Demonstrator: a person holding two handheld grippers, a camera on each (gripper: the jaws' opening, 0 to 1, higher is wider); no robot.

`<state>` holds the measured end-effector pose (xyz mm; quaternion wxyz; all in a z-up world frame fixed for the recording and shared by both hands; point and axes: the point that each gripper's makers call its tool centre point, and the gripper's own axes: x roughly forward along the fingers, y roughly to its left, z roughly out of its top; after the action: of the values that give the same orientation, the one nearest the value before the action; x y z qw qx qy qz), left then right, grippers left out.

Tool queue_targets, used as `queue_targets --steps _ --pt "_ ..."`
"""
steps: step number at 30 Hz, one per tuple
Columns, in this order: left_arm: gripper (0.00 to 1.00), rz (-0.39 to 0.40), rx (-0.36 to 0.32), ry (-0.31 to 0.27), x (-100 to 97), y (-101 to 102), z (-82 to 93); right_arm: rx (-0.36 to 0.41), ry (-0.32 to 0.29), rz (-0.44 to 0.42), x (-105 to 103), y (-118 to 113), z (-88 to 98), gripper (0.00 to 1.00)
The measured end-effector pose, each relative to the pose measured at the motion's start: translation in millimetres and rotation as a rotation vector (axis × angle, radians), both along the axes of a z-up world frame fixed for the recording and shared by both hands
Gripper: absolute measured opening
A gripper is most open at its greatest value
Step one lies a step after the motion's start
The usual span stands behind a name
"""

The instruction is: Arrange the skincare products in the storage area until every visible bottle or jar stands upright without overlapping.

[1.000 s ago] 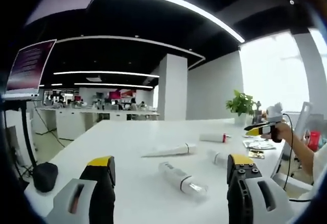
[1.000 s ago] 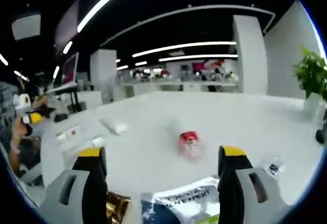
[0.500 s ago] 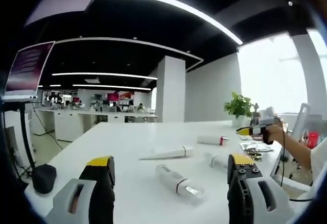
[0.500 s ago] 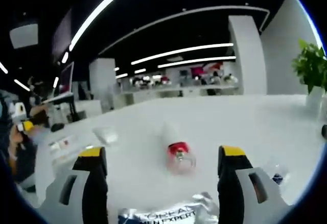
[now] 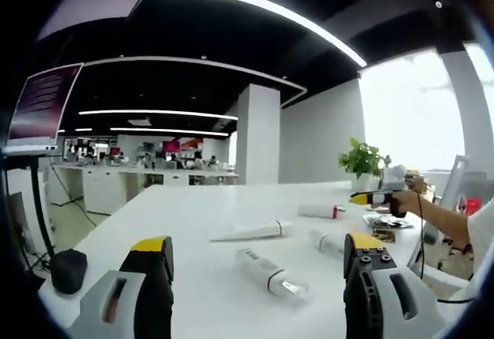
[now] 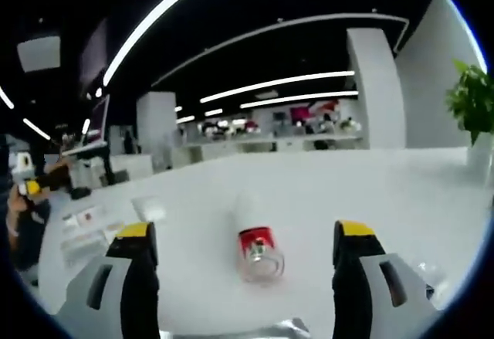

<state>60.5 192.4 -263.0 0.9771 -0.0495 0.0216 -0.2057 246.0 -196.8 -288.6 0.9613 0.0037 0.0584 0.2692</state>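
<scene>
Now the red-banded bottle [image 6: 255,240] is seen nearer and better centred between the right gripper's [image 6: 245,266] jaws than a second ago, when it lay further off and to the right; since the whole right gripper view has shifted, this is read as the gripper being lined up on the bottle, not the bottle moving. The printed sachets seen earlier at the view's bottom edge are mostly gone from sight. In the left gripper view little is changed: the left gripper [image 5: 258,277] is held above the table [image 5: 185,215] with jaws wide apart and nothing between them. The right jaws are likewise spread and empty.

Nothing is stood upright yet, so the task is judged barely begun. A white bottle [image 5: 270,276] with a clear cap, a tapered white tube [image 5: 251,231] and a further white bottle [image 5: 319,211] are all seen lying on their sides, apart from one another. The table is smooth, glossy white; the bottles are round, slick plastic, likely to roll.
</scene>
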Motion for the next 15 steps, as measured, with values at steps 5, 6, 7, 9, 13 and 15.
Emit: queue_targets --steps 5,6,7,9,13,15 --pt "0.94 -0.006 0.011 -0.002 -1.5 -3 0.4 -0.025 0.023 0.002 5 -1 -9.5 0.93" --pt "0.94 -0.009 0.009 -0.003 -1.5 -3 0.5 -0.039 0.043 0.001 8 -2 -15.4 0.93" --pt "0.94 -0.010 0.008 -0.002 -1.6 -4 0.3 -0.046 0.050 0.002 9 -2 -18.3 0.93" --pt "0.94 -0.010 0.011 0.002 -1.4 -3 -0.7 -0.051 0.059 -0.001 13 -4 -22.3 0.93" --pt "0.94 -0.008 0.015 0.003 -1.3 -2 -0.6 -0.036 0.067 -0.013 17 -6 -25.1 0.95" --pt "0.94 -0.006 0.013 0.001 -1.4 -1 0.1 -0.051 0.064 -0.020 20 -8 -27.3 0.95"
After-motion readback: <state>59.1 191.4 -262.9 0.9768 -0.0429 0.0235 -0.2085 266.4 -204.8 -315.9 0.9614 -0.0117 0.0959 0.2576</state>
